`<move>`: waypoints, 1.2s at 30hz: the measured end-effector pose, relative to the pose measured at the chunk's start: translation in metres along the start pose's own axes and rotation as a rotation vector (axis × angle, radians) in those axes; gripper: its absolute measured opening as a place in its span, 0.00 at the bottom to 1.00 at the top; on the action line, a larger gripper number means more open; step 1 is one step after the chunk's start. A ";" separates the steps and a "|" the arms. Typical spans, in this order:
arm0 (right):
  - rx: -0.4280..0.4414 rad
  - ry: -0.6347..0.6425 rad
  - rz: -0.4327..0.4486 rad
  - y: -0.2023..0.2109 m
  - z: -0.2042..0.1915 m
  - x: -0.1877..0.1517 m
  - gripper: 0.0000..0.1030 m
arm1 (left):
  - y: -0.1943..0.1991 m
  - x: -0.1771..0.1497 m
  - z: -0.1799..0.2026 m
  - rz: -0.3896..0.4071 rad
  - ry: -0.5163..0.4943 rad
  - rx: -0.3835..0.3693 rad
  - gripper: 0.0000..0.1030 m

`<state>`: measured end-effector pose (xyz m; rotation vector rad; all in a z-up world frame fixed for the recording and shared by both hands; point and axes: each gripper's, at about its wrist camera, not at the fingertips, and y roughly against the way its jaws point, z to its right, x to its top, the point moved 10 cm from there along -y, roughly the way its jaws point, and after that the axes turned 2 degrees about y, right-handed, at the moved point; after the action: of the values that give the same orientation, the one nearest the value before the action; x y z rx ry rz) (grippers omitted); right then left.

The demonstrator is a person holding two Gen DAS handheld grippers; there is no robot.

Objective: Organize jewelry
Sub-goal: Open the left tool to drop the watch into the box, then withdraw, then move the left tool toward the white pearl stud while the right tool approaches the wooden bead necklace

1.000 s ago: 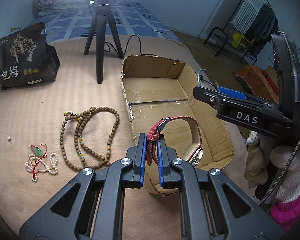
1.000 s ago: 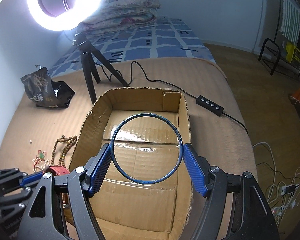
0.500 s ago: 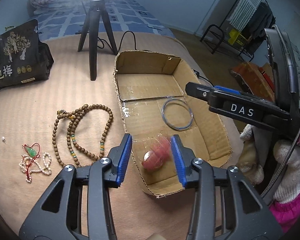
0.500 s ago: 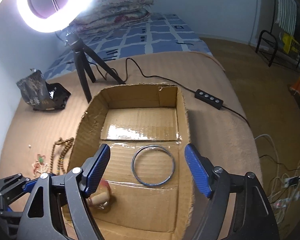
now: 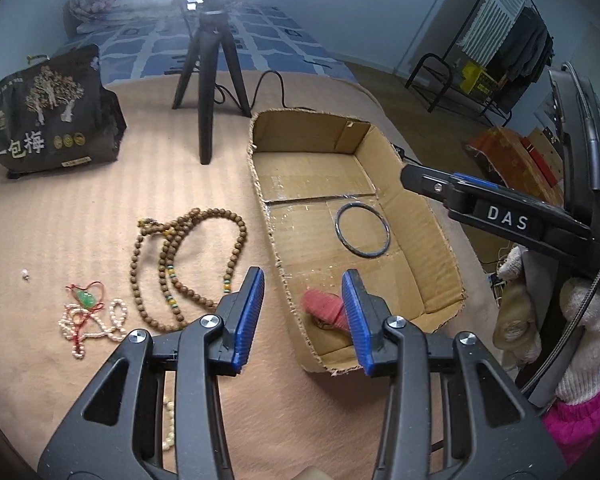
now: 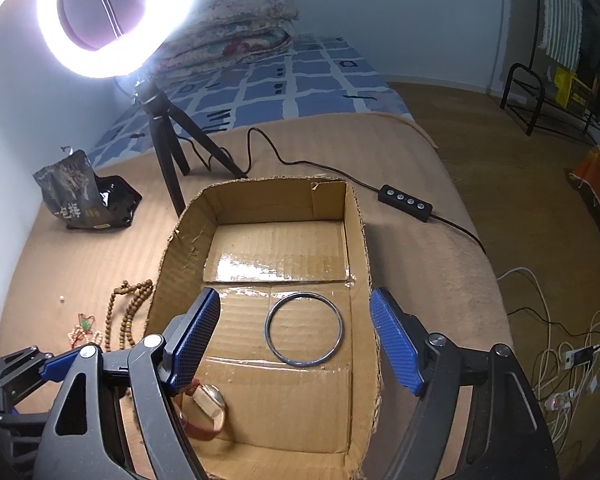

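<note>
Bed surface [image 5: 80, 208], tan ribbed cover; everything sits on it. Landmark for all positions: the cardboard box [image 5: 420, 216], open-topped, long axis running away from both cameras.

Ring light [image 6: 100, 20] on a black tripod [image 5: 210, 92] stands beyond the box's far left corner; its cable and inline control [image 6: 405, 203] lie beyond the far right corner. Dark printed snack bag [image 5: 48, 116] lies well left of the box, level with its far end.

Left gripper [image 5: 304, 312] hovers over the box's near left wall. Jaws apart, nothing between the pads. Over the last second they have opened from a near-closed state and now stand steady.

Right gripper [image 6: 296, 340] hovers over the near half of the box. Jaws wide apart, nothing clamped; they have widened slightly within the last second.

Wooden bead necklace [image 5: 188, 264] lies on the cover just left of the box, outside it, in loose loops.

Thin dark bangle [image 6: 305, 329] lies flat on the box floor, about mid-length, toward the right wall.

Red-strapped watch [image 6: 206, 410] lies on the box floor in the near left corner, face visible in the right wrist view; partly hidden behind the left gripper's pad in the left wrist view.

Pearl strand with red cord and green pendant [image 5: 90, 316] lies further left of the box, past the beads.

One loose white bead [image 5: 25, 274] lies furthest left.
</note>
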<state>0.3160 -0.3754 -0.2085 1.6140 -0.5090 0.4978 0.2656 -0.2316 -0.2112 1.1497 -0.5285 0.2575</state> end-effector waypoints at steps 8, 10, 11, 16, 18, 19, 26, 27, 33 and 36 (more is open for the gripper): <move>0.001 0.001 0.040 0.030 -0.014 0.005 0.75 | 0.036 0.004 -0.016 0.050 -0.022 0.034 0.40; 0.007 0.004 0.047 0.036 -0.020 0.006 0.75 | 0.046 0.004 -0.023 0.062 -0.022 0.044 0.40; 0.011 0.005 0.052 0.040 -0.024 0.006 0.75 | 0.051 0.005 -0.028 0.067 -0.018 0.047 0.40; 0.031 0.013 0.067 0.052 -0.045 0.006 0.75 | 0.076 0.008 -0.058 0.094 0.004 0.074 0.40; 0.042 0.024 0.072 0.057 -0.056 0.006 0.75 | 0.084 0.008 -0.068 0.102 0.011 0.085 0.40; 0.046 0.028 0.073 0.058 -0.060 0.006 0.75 | 0.090 0.009 -0.075 0.108 0.018 0.090 0.40; 0.099 0.068 0.073 0.067 -0.100 -0.002 0.75 | 0.118 0.003 -0.122 0.124 0.049 0.125 0.40; 0.108 0.079 0.070 0.067 -0.107 -0.004 0.75 | 0.121 0.001 -0.128 0.123 0.052 0.129 0.40; 0.142 0.125 0.046 0.061 -0.136 -0.015 0.75 | 0.131 -0.014 -0.170 0.104 0.087 0.155 0.40; 0.154 0.140 0.032 0.056 -0.147 -0.019 0.75 | 0.131 -0.023 -0.187 0.089 0.097 0.169 0.39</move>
<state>0.2637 -0.2340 -0.1610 1.7052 -0.3997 0.6819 0.2361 -0.0068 -0.1763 1.2717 -0.4795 0.4400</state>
